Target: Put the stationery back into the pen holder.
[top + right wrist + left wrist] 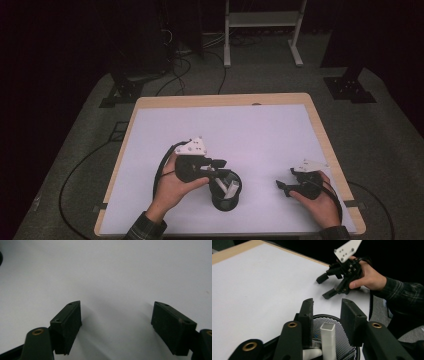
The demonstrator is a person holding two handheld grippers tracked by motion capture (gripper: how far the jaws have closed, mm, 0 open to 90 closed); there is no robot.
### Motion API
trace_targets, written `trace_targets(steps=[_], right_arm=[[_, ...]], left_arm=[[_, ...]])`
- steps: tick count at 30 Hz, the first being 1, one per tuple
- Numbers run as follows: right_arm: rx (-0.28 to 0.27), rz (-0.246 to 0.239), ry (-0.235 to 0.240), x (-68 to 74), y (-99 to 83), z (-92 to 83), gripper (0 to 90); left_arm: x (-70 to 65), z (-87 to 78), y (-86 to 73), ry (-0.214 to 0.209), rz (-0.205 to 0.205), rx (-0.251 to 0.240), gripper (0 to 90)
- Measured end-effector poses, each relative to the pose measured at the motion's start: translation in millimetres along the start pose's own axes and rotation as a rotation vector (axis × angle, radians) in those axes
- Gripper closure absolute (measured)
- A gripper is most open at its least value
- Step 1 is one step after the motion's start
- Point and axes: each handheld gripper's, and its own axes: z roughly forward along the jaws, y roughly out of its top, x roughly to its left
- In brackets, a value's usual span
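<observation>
Mesh cup [226,192] near the front edge of the white table [240,125], a little left of centre, with a white square tube [232,189] standing in it, tilted. Seen along the left gripper [327,315], tube [328,340] directly below and between the jaws, open end up, long axis close to upright and running roughly in line with the jaws. Jaws partly apart, pads clear of the tube on both sides, nothing pinched (no contact to be made out from this angle). Rim of the cup [337,318] just beneath the fingertips. Left gripper [220,170] therefore right over the cup, far nearer to tube and cup than the other one.

Left hand [175,187] wrapped round the gripper body from the near side, forearm coming in from the bottom edge, jaws aimed rightward and down over the cup mouth.

Right gripper [285,187] well apart from the cup, to its right, low over bare table, jaws turned leftward toward the cup. Wide open by the right gripper view [116,315], plain white surface between the pads, nothing held. Right hand [320,200] cupped round the body, resting near the table's right front corner.

Likely hinge of any coming move: straight up or straight down along the tube's own axis.
</observation>
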Motion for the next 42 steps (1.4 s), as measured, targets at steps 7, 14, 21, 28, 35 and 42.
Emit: trace_targets(steps=[7, 14, 21, 28, 35, 42], right_arm=[[0.000, 0.001, 0.001, -0.1, 0.0, 0.0, 23.1], [0.000, 0.000, 0.000, 0.0, 0.0, 0.0, 23.1], [0.000, -0.001, -0.001, 0.2, 0.0, 0.0, 23.1], [0.000, -0.001, -0.001, 0.2, -0.1, 0.0, 23.1], [0.000, -0.001, -0.001, 0.2, -0.1, 0.0, 23.1], [-0.001, -0.001, -0.001, 0.2, -0.1, 0.0, 23.1]], left_arm=[[7.0, -15.3, 0.5, 0.045, 0.009, -0.022, 52.1], [14.3, -28.1, -4.2, 0.092, 0.012, -0.020, 36.9], [21.9, -42.0, -15.2, 0.148, -0.001, -0.009, 26.7], [27.6, -54.0, -25.6, 0.192, -0.017, 0.006, 21.4], [33.6, -63.5, -38.8, 0.237, -0.044, 0.028, 18.4], [39.2, -68.4, -53.1, 0.270, -0.071, 0.054, 17.5]])
